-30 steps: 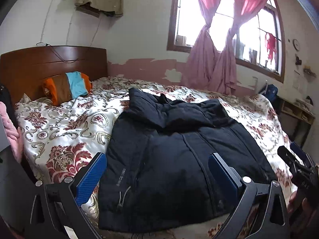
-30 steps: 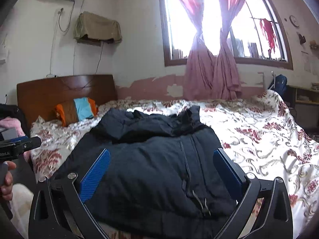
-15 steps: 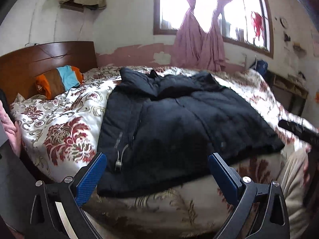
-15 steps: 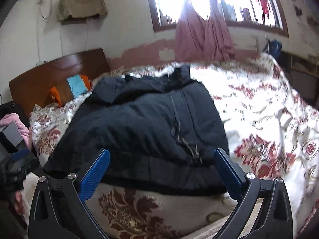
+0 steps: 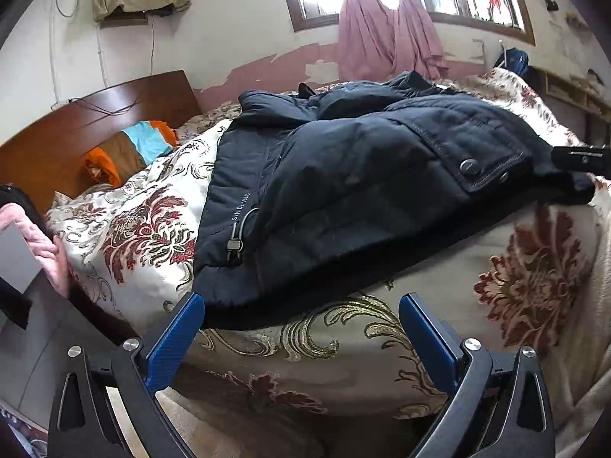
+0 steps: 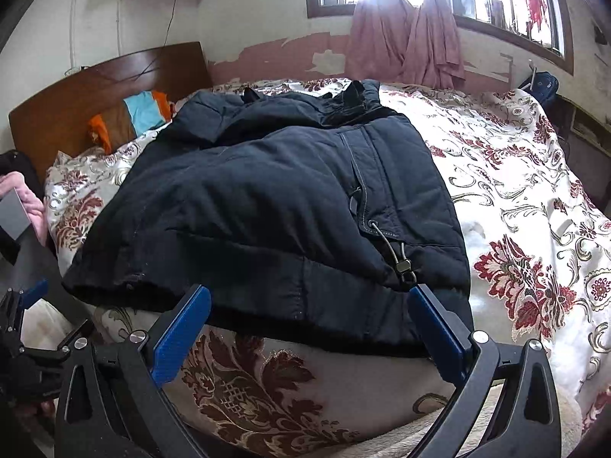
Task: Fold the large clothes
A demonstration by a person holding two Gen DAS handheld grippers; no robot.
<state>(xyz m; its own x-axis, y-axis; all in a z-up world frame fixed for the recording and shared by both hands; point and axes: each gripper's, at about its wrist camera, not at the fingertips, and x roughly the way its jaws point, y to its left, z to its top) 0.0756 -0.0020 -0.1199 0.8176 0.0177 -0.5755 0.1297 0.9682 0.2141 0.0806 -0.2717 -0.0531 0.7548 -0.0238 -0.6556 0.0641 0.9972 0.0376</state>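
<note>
Padded navy jacket point(image 5: 355, 191): flat on floral bedspread point(image 5: 145, 229), hem at the near bed edge, collar toward 12 o'clock. Hem drawcord toggle point(image 6: 403, 265) at the jacket's right corner. Left gripper point(image 5: 301, 318): jaws wide, empty, below the hem at 6 o'clock. Right gripper point(image 6: 311, 311): jaws wide, empty, blue pads point(image 6: 183, 332) level with the hem; contact not discernible. Striped pillow point(image 5: 130, 149) at 10 o'clock, against wooden headboard point(image 5: 76, 129).

We see a dark navy padded jacket point(image 5: 343, 191) point(image 6: 267, 206) lying flat on the bed, hem at the near edge, collar at the far end. Drawcords with toggles hang at both hem corners, and a snap-buttoned pocket flap shows on the right.
</note>
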